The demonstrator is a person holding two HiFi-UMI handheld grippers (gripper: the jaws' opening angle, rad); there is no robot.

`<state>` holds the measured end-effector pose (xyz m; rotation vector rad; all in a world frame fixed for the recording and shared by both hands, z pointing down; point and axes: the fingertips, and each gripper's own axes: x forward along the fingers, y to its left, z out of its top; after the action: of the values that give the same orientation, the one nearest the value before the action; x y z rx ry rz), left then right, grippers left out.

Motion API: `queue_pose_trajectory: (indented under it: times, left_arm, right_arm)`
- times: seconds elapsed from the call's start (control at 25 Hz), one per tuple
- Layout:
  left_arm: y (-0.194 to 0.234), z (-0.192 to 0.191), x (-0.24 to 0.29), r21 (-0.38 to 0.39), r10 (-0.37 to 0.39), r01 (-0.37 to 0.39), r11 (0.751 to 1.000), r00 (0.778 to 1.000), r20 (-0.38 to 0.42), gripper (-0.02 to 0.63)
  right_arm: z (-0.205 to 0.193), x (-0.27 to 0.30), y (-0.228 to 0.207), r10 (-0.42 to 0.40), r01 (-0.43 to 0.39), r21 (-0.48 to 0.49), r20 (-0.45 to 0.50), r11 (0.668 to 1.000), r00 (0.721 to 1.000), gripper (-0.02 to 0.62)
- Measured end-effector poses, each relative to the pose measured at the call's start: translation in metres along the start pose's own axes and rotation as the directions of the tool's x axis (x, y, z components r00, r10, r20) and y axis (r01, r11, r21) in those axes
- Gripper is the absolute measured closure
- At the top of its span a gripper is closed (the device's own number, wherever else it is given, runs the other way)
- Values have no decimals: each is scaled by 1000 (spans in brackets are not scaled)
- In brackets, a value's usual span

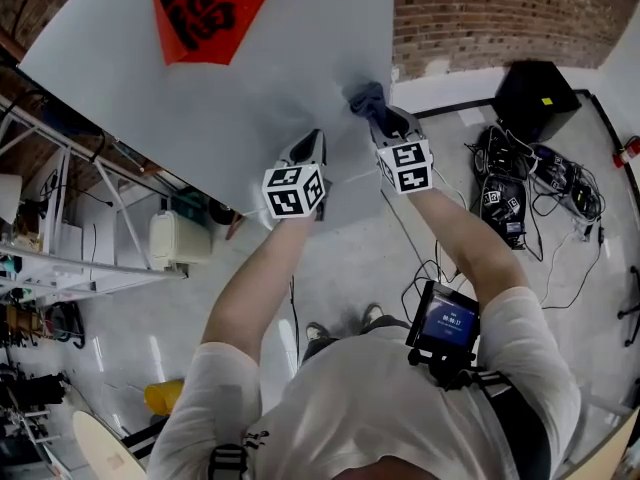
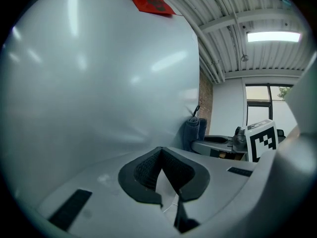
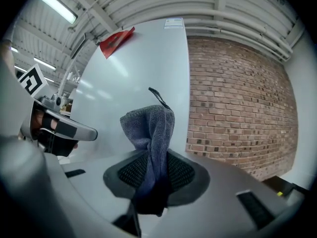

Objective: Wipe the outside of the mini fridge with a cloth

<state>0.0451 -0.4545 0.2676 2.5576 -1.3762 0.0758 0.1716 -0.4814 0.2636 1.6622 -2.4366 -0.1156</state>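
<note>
The white fridge (image 1: 250,78) fills the upper left of the head view, its smooth side (image 2: 99,73) facing both grippers. A red paper decoration (image 1: 205,8) is stuck near its top. My right gripper (image 1: 385,118) is shut on a grey-blue cloth (image 3: 151,128), and the bunched cloth (image 1: 365,98) rests against the fridge's right edge (image 3: 143,63). My left gripper (image 1: 312,140) sits just left of it, close to the fridge face, its jaws (image 2: 161,155) shut with nothing between them. From the left gripper view the cloth (image 2: 194,130) shows at the fridge's corner.
A brick wall (image 1: 480,8) stands behind the fridge. To the right on the floor are a black box (image 1: 540,93) and a tangle of cables (image 1: 520,183). At the left are a metal rack (image 1: 60,218) and a white canister (image 1: 178,238).
</note>
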Motion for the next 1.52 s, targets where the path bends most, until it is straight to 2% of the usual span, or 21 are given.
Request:
queue_pose_trajectory:
  times: [0.24, 0.4, 0.56, 0.84, 1.2, 1.36, 1.52]
  left_arm:
    - [3, -6, 0, -3, 24, -24, 1000, 1000, -5, 605]
    - [19, -8, -13, -1, 54, -54, 999, 998, 19, 605]
    - [43, -20, -37, -9, 90, -90, 996, 996, 27, 605]
    - [102, -57, -94, -37, 189, -189, 981, 982, 5, 605]
    - [186, -106, -179, -50, 314, -314, 948, 949, 0, 604]
    - [215, -136, -200, -45, 342, -340, 939, 939, 38, 605]
    - [237, -188, -207, -44, 362, -359, 932, 930, 65, 605]
  right_arm:
    - [-1, 0, 1, 27, -26, -19, 12, 999, 1000, 494]
    - [-3, 0, 6, 23, -23, 10, 14, 1000, 1000, 494]
    - [-7, 0, 33, 50, -50, 24, 11, 998, 999, 494]
    - [-28, 4, 140, 182, -181, 34, -11, 983, 983, 494]
    - [-71, 27, 295, 367, -366, 55, -28, 929, 930, 494]
    - [-100, 39, 350, 434, -434, 36, -4, 900, 901, 494]
    - [-146, 51, 391, 473, -473, 21, 18, 881, 881, 494]
